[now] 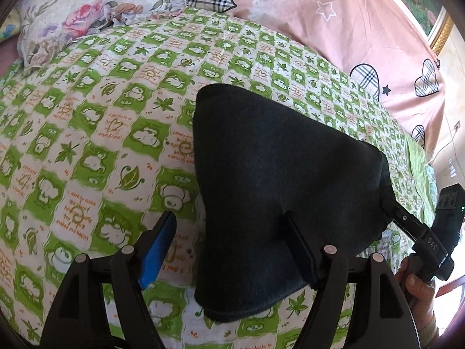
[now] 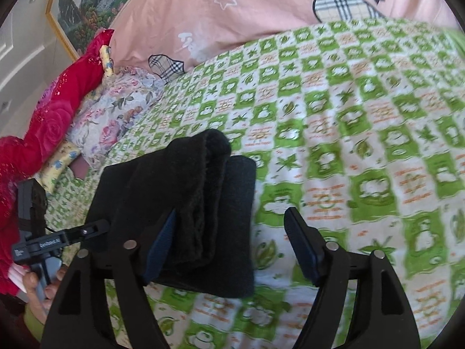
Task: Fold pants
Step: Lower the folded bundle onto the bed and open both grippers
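Both grippers, left point(image 1: 232, 247) and right point(image 2: 232, 244), gape wide, gripping nothing. Folded black pants point(image 2: 186, 212) lie on the green checked bedsheet point(image 2: 348, 145), long axis running away from the right camera.

Bright daylight, both views. Glare blows out window point(image 1: 453, 171) at right edge of left view. Black pants point(image 1: 279, 192) lose detail, near featureless. Right view: motion blur smears sheet point(image 2: 377, 151). Fisheye bends edges; dark vignette at corners.
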`<act>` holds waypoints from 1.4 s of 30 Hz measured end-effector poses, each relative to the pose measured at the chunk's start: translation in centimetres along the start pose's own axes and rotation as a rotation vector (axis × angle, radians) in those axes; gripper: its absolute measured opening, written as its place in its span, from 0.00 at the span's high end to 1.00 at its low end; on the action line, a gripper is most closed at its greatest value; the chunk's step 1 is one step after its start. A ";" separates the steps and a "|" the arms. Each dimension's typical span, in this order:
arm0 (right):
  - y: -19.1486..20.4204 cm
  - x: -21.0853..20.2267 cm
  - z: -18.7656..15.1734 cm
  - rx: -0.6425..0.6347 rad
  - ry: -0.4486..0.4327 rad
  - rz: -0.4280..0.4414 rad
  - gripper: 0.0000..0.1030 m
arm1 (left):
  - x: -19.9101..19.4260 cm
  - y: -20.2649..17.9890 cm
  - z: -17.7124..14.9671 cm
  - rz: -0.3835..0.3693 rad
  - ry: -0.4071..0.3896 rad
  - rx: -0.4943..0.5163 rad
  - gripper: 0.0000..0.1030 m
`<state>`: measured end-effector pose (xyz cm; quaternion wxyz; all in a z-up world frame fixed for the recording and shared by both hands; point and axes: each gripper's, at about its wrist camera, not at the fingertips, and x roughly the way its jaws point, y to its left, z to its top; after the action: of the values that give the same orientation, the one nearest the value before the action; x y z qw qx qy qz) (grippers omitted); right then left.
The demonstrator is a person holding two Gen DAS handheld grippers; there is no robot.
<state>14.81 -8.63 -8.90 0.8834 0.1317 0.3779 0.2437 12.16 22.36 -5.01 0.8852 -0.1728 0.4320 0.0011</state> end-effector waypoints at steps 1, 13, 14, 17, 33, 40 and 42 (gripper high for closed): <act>0.0 -0.2 -0.1 -0.010 -0.004 -0.010 0.26 | -0.3 -0.1 -0.2 0.008 -0.005 0.001 0.26; 2.0 -2.2 -0.7 -0.105 -0.054 -0.065 0.26 | -2.8 -1.0 -2.5 0.071 -0.034 0.025 0.24; 2.1 -2.3 -0.8 -0.105 -0.056 -0.063 0.26 | -2.9 -1.0 -2.7 0.076 -0.035 0.029 0.23; 2.7 -2.7 -1.0 -0.113 -0.060 -0.057 0.25 | -3.4 -1.2 -3.1 0.092 -0.046 0.032 0.22; 6.7 -4.6 -3.6 -0.194 -0.064 -0.030 0.14 | -6.1 -2.8 -5.4 0.170 -0.109 0.078 0.21; 7.0 -4.6 -4.5 -0.213 -0.052 -0.053 0.12 | -6.9 -3.5 -6.0 0.206 -0.134 0.110 0.21; 7.1 -4.7 -4.7 -0.214 -0.052 -0.058 0.10 | -6.9 -3.5 -6.1 0.207 -0.134 0.111 0.21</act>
<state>6.16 -4.87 -6.30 0.9085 0.0320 0.3305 0.2536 3.69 18.18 -2.16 0.9154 -0.0778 0.3868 0.0800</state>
